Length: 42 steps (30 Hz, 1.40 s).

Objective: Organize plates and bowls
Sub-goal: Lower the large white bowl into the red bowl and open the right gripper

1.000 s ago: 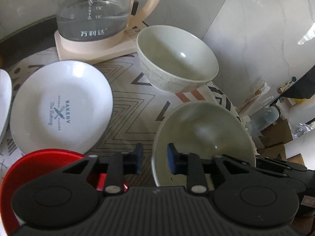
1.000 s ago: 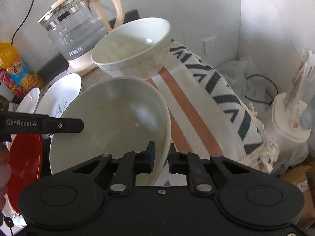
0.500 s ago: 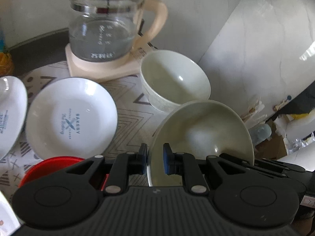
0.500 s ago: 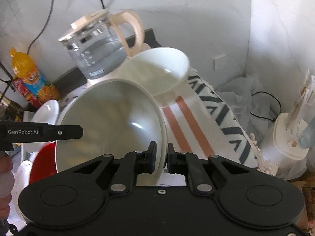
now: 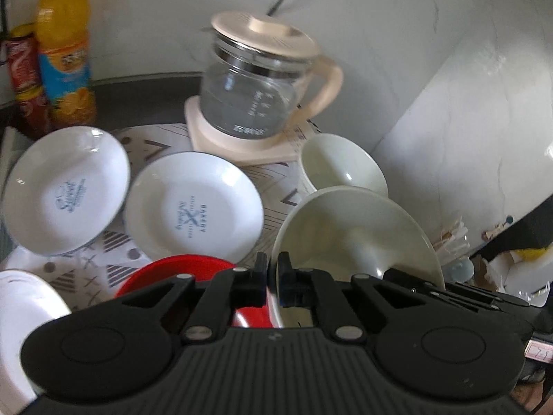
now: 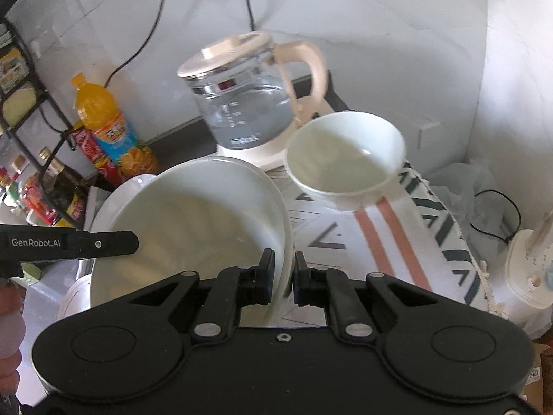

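Observation:
A large pale green bowl is held tilted above the table by both grippers. My left gripper is shut on its left rim. My right gripper is shut on its right rim; the bowl fills the left of the right wrist view. A smaller pale bowl stands behind it on the patterned cloth, also in the right wrist view. Two white plates lie to the left. A red bowl sits under my left gripper.
A glass kettle on a cream base stands at the back, also in the right wrist view. An orange juice bottle and a red can stand back left. Another white dish is at the near left. The table's right edge drops off past the striped cloth.
Both grippers have closed onto the large bowl's rim and lifted it up and back; the table and kettle now sit lower and farther in both views.

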Motion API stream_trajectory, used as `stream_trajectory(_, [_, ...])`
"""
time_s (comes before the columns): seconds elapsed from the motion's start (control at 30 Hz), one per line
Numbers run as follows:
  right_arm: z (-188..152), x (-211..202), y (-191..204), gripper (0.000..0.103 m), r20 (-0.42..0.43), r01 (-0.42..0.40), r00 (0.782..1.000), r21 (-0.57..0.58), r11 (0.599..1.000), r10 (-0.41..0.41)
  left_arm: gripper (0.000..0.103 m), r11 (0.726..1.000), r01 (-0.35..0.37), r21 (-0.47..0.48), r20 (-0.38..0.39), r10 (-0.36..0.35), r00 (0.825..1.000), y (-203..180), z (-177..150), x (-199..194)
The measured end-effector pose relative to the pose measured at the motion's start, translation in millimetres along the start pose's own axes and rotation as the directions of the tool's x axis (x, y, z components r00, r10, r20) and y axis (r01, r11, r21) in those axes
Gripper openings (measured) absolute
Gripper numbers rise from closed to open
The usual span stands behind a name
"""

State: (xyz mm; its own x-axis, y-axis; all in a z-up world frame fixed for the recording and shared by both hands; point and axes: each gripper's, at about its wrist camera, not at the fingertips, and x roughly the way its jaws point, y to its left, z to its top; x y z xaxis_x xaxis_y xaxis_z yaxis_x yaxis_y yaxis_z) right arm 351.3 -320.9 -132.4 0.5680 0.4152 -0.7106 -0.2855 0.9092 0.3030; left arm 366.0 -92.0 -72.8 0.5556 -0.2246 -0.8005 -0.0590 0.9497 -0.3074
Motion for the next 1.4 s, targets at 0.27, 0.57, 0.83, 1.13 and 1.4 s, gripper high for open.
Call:
stream_trajectory(0.27, [-8.7,-0.1,27.3,0.011,-0.025,-0.032,0.999,-0.038,0.999,0.031,0.003,0.997,-0.029,-0.067,0.025,0.031,0.999,25.6,-11.7,-26.1])
stream_trajectory(0.57, [-25.4,12.5,59.2,0.013,-0.072,-0.057,0.996,-0.102,0.993,0.05,0.003,0.988,-0.079,-0.135,0.012,0.082,0.997,56.8,-38.7,-42.3])
stream_trajectory(0.83, [-34.7,24.5,68.4,0.012,-0.089,-0.03,0.996,-0.146,0.989,0.017,0.004,0.975,-0.112,-0.19,-0.044,0.106,0.993,80.5,-60.3,-31.7])
stream_trajectory(1.13, [-38.1,48.9,75.1,0.011,-0.103,-0.012,0.995,-0.198,0.98,-0.009,0.004,0.964,-0.141,-0.223,-0.067,0.129,0.989,98.5,-64.3,-13.4])
stream_trajectory(1.4, [-34.7,58.1,78.1,0.011,-0.061,0.013,0.998,-0.245,0.969,-0.029,0.005,0.965,-0.175,-0.194,-0.085,0.161,0.983,100.1,-66.9,3.4])
